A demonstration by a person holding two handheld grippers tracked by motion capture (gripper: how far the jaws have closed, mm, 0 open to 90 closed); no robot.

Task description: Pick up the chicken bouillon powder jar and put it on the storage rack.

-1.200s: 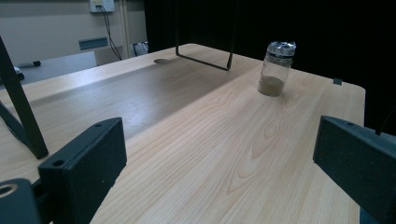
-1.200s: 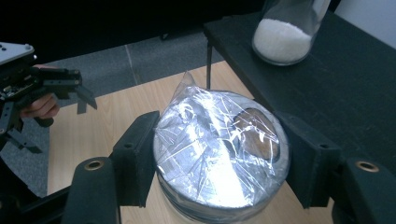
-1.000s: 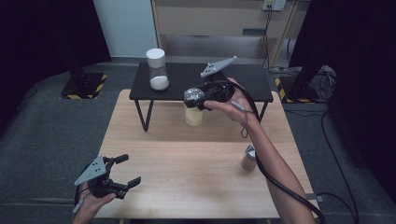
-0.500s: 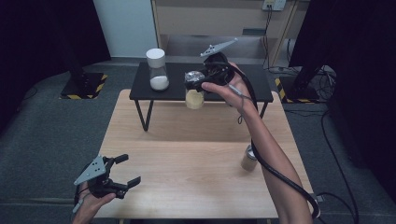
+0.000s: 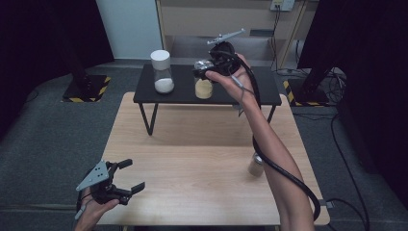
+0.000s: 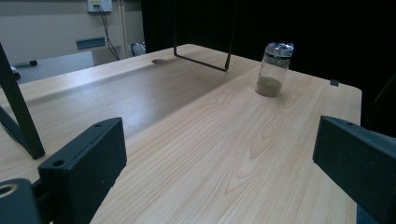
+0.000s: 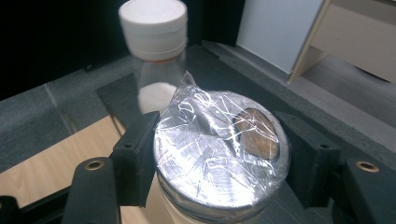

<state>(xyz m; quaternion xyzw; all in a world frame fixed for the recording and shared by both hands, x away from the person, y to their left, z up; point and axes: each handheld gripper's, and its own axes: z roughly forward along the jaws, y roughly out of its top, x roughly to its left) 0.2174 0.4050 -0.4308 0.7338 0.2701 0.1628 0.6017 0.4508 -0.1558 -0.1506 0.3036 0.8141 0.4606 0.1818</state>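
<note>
Your right gripper point(image 5: 204, 67) is clamped on the foil-capped jar point(image 5: 204, 86) of tan powder, both jaws pressed against its neck just under the crinkled foil. In the right gripper view the foil-capped jar point(image 7: 219, 154) sits squarely between the 2 black jaws, with a brown patch showing on the foil top.

The jar hangs at the black shelf point(image 5: 144, 94), at its front part; whether its base touches the shelf top I cannot tell.

Neighbours: 1 white-lidded jar point(image 5: 161, 72) of white powder stands on the shelf to the left of the held jar, apart from it. In the right gripper view it is the white-lidded jar point(image 7: 156, 42) directly beyond the foil cap, the nearest obstacle ahead.

1 small foil-topped jar point(image 5: 256, 164) stands on the wooden table point(image 5: 192, 163), just beside your right forearm and the trailing cable.

Your left gripper point(image 5: 127, 175) rests low at the near left table corner, jaws spread, nothing between them.
</note>
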